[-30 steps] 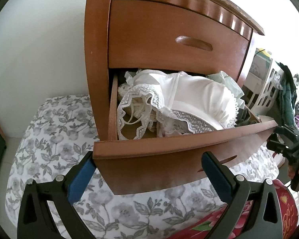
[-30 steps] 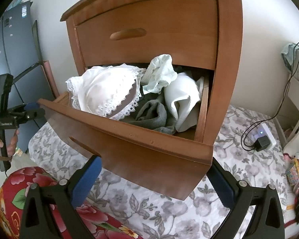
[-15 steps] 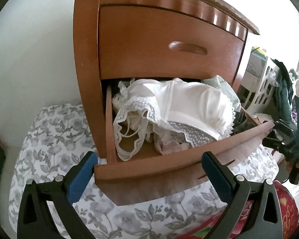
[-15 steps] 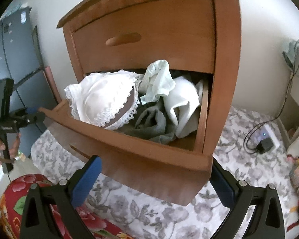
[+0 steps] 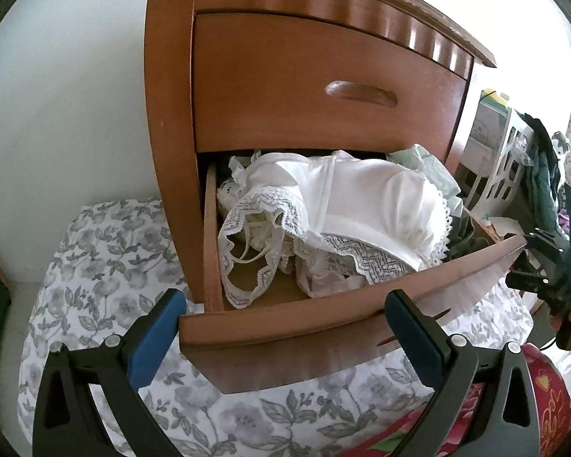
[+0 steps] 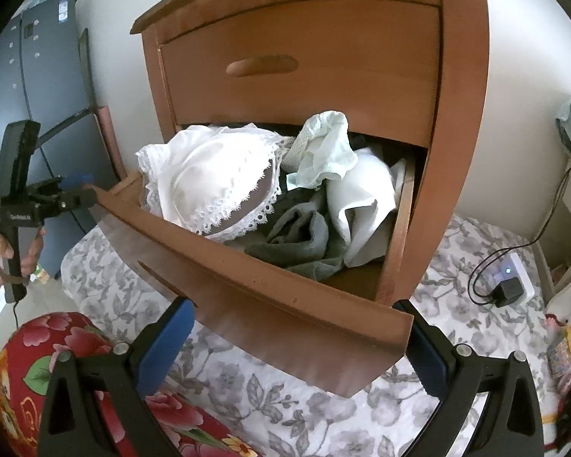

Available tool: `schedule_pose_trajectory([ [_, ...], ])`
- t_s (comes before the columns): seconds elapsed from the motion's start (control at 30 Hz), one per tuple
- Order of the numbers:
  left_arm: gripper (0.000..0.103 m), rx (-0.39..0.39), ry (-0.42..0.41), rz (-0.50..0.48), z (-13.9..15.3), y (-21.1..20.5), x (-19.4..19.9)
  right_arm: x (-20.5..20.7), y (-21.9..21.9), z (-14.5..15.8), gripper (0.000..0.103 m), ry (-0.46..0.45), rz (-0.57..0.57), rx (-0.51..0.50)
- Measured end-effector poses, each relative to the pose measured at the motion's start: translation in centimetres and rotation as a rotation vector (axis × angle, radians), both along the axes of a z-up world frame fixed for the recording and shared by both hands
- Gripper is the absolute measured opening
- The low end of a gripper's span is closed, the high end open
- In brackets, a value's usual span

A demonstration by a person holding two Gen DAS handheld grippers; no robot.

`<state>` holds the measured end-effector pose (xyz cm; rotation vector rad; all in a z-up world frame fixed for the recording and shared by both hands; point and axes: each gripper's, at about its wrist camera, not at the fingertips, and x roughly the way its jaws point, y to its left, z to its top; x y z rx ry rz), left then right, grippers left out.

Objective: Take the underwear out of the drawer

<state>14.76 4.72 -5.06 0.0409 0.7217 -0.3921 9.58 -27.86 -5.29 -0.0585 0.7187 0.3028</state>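
While the left gripper (image 5: 281,316) hovers before the left corner of the open drawer (image 5: 323,323), its fingers (image 5: 156,327) are spread wide and empty. Inside, lacy white underwear (image 5: 247,236) lies at the left, a white bra (image 6: 213,186) beside it, then a pale green piece (image 6: 323,152) and grey cloth (image 6: 300,240). At the drawer's right corner the right gripper (image 6: 297,339) is likewise spread, holding nothing.
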Motion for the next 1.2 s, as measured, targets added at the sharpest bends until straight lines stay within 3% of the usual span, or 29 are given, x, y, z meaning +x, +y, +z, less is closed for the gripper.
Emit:
schedule_pose_trajectory([
  [0.23, 0.103, 0.0, 0.032, 0.009, 0.0, 0.3, 0.4, 0.1, -0.6, -0.1, 0.103, -0.001, -0.003, 0.015],
  [0.4, 0.103, 0.035, 0.015, 0.021, 1.8, 1.2, 0.3, 0.1, -2.3, 0.9, 0.103, 0.014, -0.042, 0.056],
  [0.67, 0.103, 0.093, -0.071, 0.084, 9.4, -0.2, 2.2, 0.9, -4.5, 8.3, 0.103, -0.064, -0.101, 0.075],
  [0.73, 0.103, 0.095, -0.044, 0.092, 10.6, -1.4, 3.3, 2.2, -4.1, 10.2, 0.103, -0.055, -0.114, 0.055],
  [0.9, 0.103, 0.042, 0.117, 0.074, 11.4, -4.4, 6.3, 5.9, -2.2, 12.5, 0.103, 0.012, -0.092, 0.069],
  [1.07, 0.103, -0.039, 0.293, 0.09, 9.7, -6.4, 8.6, 9.4, -0.3, 11.8, 0.102, 0.083, -0.101, 0.068],
  [1.2, 0.103, -0.012, 0.346, 0.04, 8.0, -8.7, 9.1, 12.3, 0.1, 10.2, 0.095, 0.152, -0.132, 0.087],
])
